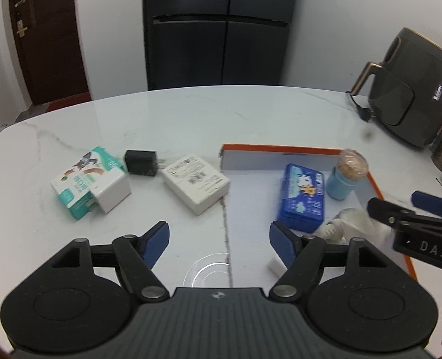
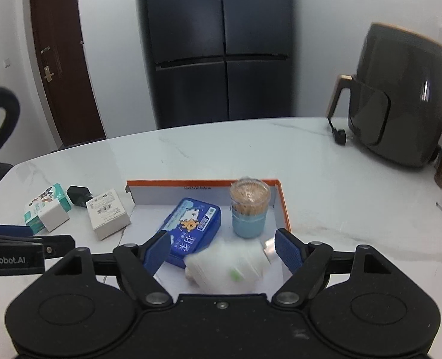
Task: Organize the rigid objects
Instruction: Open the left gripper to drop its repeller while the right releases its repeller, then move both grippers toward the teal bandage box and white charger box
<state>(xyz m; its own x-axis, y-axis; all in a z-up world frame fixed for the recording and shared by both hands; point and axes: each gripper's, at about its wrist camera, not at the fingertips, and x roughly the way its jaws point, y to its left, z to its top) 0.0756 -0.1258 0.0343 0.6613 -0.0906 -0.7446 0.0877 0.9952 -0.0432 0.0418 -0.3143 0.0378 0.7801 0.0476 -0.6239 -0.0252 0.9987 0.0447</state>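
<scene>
1. Nearest my right gripper (image 2: 223, 249) lies a blurred white plastic bottle with a ribbed cap (image 2: 227, 266), on its side inside the shallow orange-rimmed cardboard tray (image 2: 283, 206). It sits between my blue ribbed fingers (image 2: 286, 251), which are spread wide. I cannot tell whether either touches it; it looks loose, not clamped.
2. I judge that the step in hand is placing this bottle in the tray, with the release about done.
3. Also in the tray: a glossy blue rectangular tin with a cartoon print (image 2: 191, 224), lying flat, and an upright pale-blue cylindrical toothpick holder with a clear lid (image 2: 248, 209) just beside it.
4. My left gripper (image 1: 219, 243) hangs wide open over the white marble-look surface (image 1: 191, 119) and holds nothing.
5. Outside the tray, to its left, remain a flat white cardboard box with a barcode label (image 1: 196, 183), a small black plug adapter (image 1: 141, 163), a white cube charger (image 1: 113, 191), and a teal-and-white printed carton (image 1: 80, 179) touching that charger.
6. Next, I think the left gripper should take the white box, the nearest one: hard flat sides, smooth card, so a square grip across its narrow width.
</scene>
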